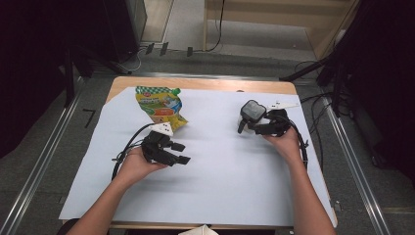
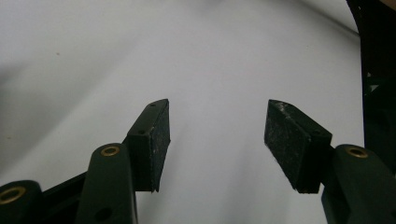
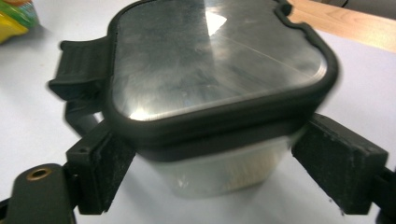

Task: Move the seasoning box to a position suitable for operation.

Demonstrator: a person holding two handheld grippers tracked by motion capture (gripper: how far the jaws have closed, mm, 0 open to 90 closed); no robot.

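1. Container (image 3: 210, 93): clear box with a dark clip-on lid, standing on the white-covered counter (image 1: 220, 166), right of centre. We judge it rigid, light and smooth-walled; best gripped across the body under the lid rim.
2. Right gripper (image 3: 219, 177): jaws straddle the container; the right pad seems just clear, so probably no grip.
3. Left gripper (image 2: 217, 144): jaws apart, empty, near the snack pouch (image 1: 159, 105).

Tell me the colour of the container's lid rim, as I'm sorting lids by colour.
Black, around a clear, shiny panel; the container's lid rim shows best in the right gripper view.
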